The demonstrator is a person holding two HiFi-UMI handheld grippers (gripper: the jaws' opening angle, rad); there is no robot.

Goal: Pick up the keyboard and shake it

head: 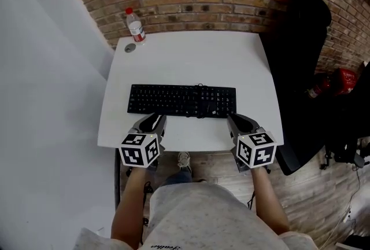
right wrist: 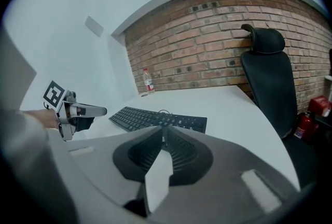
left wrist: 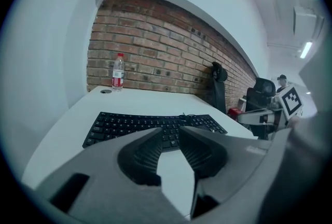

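Note:
A black keyboard (head: 182, 100) lies flat on the white table (head: 191, 58), near its front edge, with its cable at the back. My left gripper (head: 151, 118) hovers just in front of the keyboard's left end; in the left gripper view the keyboard (left wrist: 155, 124) shows through a narrow gap between the tips, so the left gripper (left wrist: 170, 130) is open and holds nothing. My right gripper (head: 238, 120) sits in front of the keyboard's right end. In the right gripper view the tips of the right gripper (right wrist: 164, 128) meet, empty, with the keyboard (right wrist: 158, 119) beyond them.
A water bottle (head: 134, 25) with a red cap stands at the table's far left corner, a small round lid (head: 130, 48) beside it. A black office chair (head: 300, 69) stands to the right of the table, a red extinguisher (head: 341, 81) beyond it. Brick wall behind.

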